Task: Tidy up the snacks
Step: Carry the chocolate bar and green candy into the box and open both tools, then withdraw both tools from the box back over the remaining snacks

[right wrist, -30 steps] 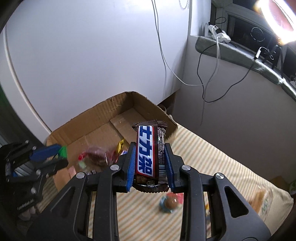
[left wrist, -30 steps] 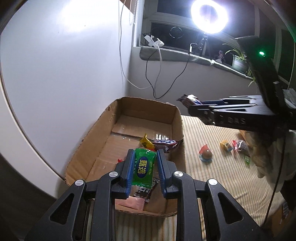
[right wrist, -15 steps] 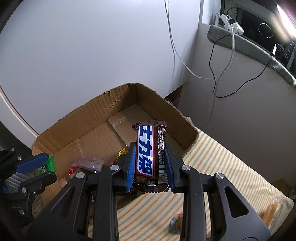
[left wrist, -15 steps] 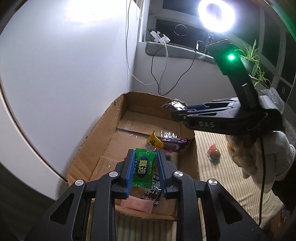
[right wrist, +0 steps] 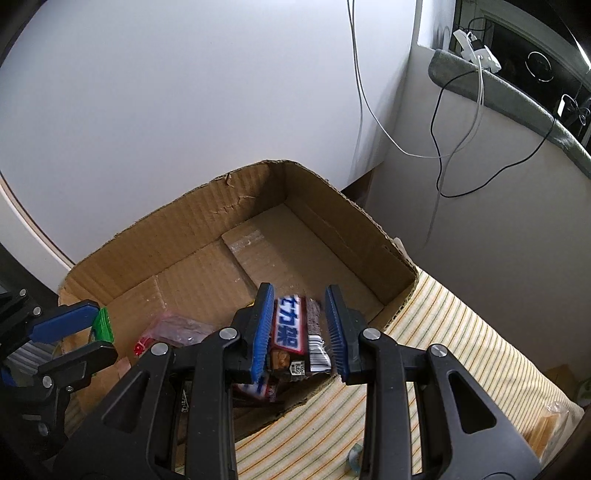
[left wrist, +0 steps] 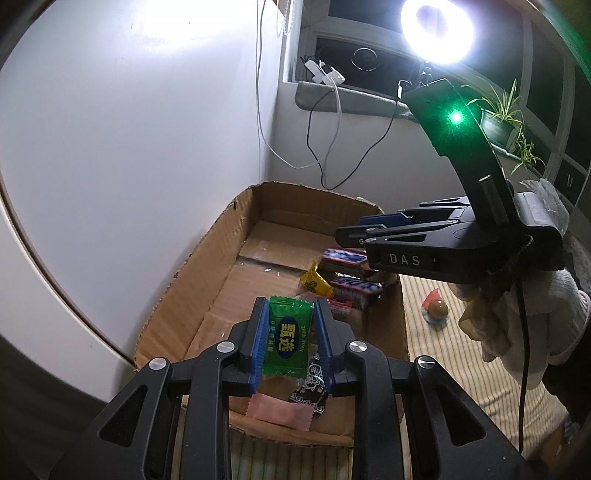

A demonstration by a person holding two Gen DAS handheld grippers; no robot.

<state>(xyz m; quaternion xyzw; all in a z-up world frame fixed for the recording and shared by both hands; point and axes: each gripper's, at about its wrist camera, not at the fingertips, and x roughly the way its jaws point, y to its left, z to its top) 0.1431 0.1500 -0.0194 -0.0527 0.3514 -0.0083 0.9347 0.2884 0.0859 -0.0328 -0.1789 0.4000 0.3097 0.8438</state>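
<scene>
My left gripper (left wrist: 289,338) is shut on a green candy packet (left wrist: 288,341) and holds it above the near end of an open cardboard box (left wrist: 192,291). My right gripper (right wrist: 299,332) is open over the box (right wrist: 177,236). A brown chocolate bar with a blue label (right wrist: 291,332) is blurred between its spread fingers, dropping into the box. The right gripper also shows from the side in the left wrist view (left wrist: 354,238), over the box's right wall. The left gripper shows at the lower left of the right wrist view (right wrist: 77,332).
Several wrapped snacks lie in the box: chocolate bars (left wrist: 351,288), a yellow candy (left wrist: 314,284), a pink packet (left wrist: 277,410). A round sweet (left wrist: 437,312) lies on the striped mat (left wrist: 461,369) right of the box. White walls stand close behind. A ring light (left wrist: 437,29) glares above.
My right gripper moved over the box, lowered and opened, letting go of the chocolate bar. My left gripper stayed shut on the green packet, nearly in place.
</scene>
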